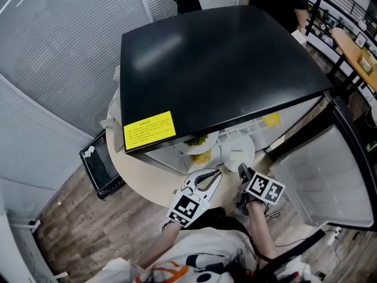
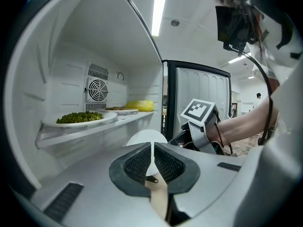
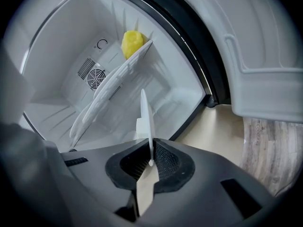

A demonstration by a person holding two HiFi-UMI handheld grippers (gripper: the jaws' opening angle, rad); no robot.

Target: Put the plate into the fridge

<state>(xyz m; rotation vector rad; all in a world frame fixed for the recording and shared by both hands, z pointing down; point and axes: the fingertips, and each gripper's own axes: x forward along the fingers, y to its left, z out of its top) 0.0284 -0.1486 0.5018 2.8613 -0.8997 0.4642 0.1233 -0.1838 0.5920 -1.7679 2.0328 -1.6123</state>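
Note:
A plain white plate (image 1: 237, 152) hangs at the mouth of the open fridge (image 1: 218, 63), below its shelf. My right gripper (image 1: 241, 168) is shut on the plate's near rim. In the right gripper view the plate (image 3: 146, 117) stands edge-on between the pads of that gripper (image 3: 150, 161). My left gripper (image 1: 217, 173) sits just left of the plate with its jaws together and nothing in them. The left gripper view looks past the left gripper (image 2: 152, 162) to the plate (image 2: 147, 137) and the right gripper's marker cube (image 2: 196, 110).
The fridge shelf (image 2: 85, 129) carries a plate of green food (image 2: 80, 118) and further back yellow food (image 2: 140, 105). The fridge door (image 1: 318, 175) stands open on the right. A black box (image 1: 101, 164) lies on the wooden floor at the left.

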